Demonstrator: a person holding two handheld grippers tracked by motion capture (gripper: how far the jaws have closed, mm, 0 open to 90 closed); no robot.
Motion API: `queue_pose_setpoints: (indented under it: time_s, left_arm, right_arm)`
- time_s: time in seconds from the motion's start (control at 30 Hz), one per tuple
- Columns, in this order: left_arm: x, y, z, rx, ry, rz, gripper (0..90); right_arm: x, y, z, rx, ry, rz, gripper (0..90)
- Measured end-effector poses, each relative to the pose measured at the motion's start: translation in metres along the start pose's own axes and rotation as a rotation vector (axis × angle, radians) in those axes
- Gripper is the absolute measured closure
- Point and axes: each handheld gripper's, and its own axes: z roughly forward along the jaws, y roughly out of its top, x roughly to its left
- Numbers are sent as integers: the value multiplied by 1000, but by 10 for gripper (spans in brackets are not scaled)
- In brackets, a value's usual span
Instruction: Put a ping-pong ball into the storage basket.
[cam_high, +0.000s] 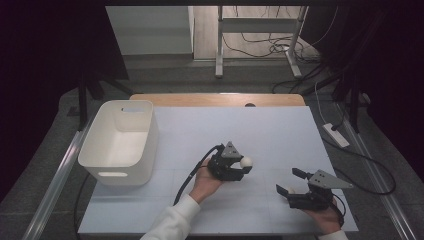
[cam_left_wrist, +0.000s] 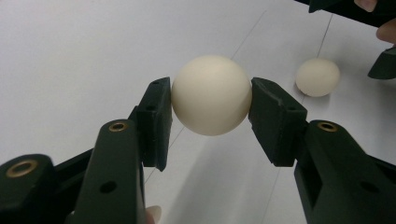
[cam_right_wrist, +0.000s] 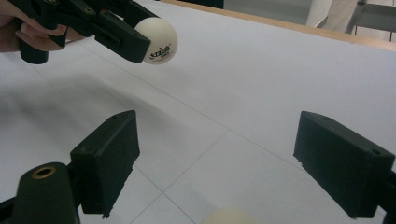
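Two claws and two white balls on the table

The left claw (cam_high: 241, 167) clamps one white ball (cam_high: 246, 161) just above the table (cam_high: 260, 130), right of the white bin (cam_high: 120, 142); further right, the right claw (cam_high: 290, 181) gapes wide, empty, a second ball (cam_high: 288, 190) lying between its jaws.

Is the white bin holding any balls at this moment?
No: in the high view the white bin shows only its bare inside, while one ball sits in the left gripper.
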Motion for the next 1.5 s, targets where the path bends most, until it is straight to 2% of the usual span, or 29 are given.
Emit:
queue_pose_setpoints:
  time_s: [0.73,1.5]
  left_arm:
    - [3,-4,-7,-12,-7,-17,506]
    - [10,-8,-18,-18,11,-26,506]
  right_arm:
    - [1,0,1,7,-3,-9,139]
    - [1,-1,3,17,-1,-11,139]
